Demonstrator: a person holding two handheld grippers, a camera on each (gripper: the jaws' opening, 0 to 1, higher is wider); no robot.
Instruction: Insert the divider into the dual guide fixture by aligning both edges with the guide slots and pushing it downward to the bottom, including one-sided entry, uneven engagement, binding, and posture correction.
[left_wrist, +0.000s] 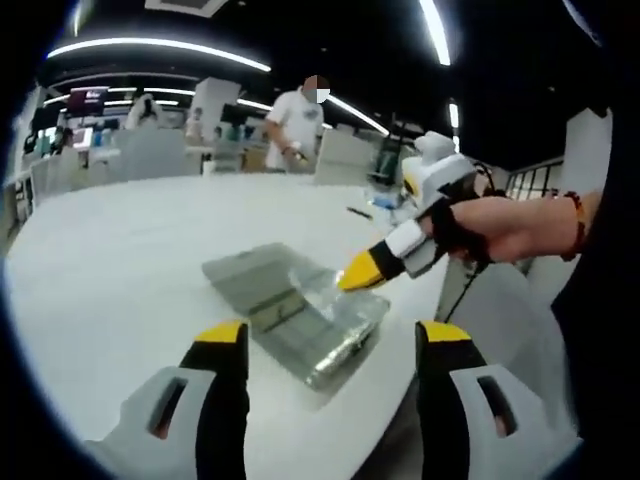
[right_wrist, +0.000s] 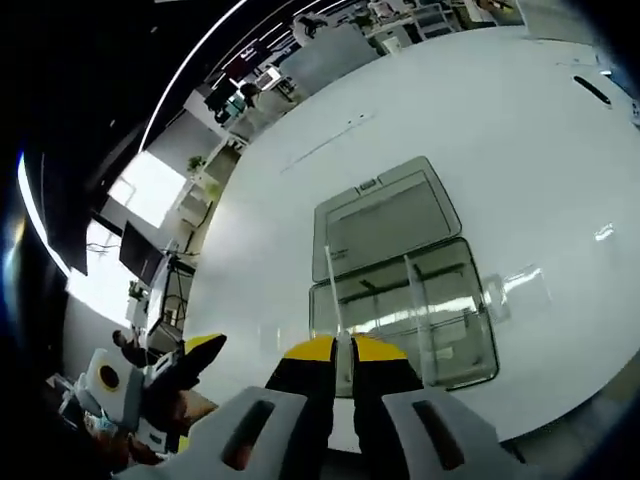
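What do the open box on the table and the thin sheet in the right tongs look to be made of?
The box looks like clear plastic: the white table shows through, and glossy light streaks cross it. The thin sheet, pinched edge-on by the right tongs, seems a transparent rigid plastic, though acrylic or similar cannot be told.

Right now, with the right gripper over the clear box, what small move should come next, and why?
Probably lower the right gripper slightly, steering the clear divider it pinches toward the open box. The divider stands on edge along the box's near side, and whether either edge sits in a guide slot can't be told. The left gripper hangs open, touching nothing.
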